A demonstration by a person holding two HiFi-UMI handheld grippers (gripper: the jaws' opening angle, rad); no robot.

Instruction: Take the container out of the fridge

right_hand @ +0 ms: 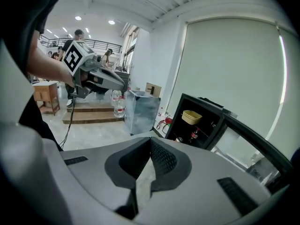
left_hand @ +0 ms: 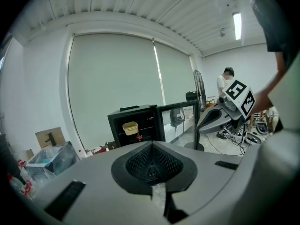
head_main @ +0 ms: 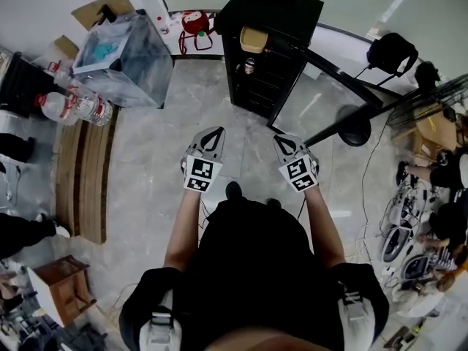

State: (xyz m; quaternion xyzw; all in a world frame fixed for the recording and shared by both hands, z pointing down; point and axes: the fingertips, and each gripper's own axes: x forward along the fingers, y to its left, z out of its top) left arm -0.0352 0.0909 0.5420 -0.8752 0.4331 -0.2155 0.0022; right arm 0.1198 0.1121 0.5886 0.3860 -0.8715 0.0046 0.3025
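The pale yellow, rounded plastic container (head_main: 254, 39) sits on the top shelf of the small black fridge (head_main: 292, 9), whose glass door (head_main: 344, 73) stands swung open to the person's right. A red-capped bottle (head_main: 249, 66) stands on the shelf just below it. The container lies straight ahead of both tools and well apart from them, roughly on the line between them. The left gripper (head_main: 213, 132) and the right gripper (head_main: 284, 142) are held side by side at the same height over bare floor, both pointing at the fridge opening, so neither is clearly nearer. The open door on the right probably leaves the left side the freer way in. The container looks wider than tall, its broad face turned to the opening, though it is too small to be sure. Each gripper's own view shows its dark ribbed pads pressed together at the tip with nothing between them, so they need to spread before any grasp.
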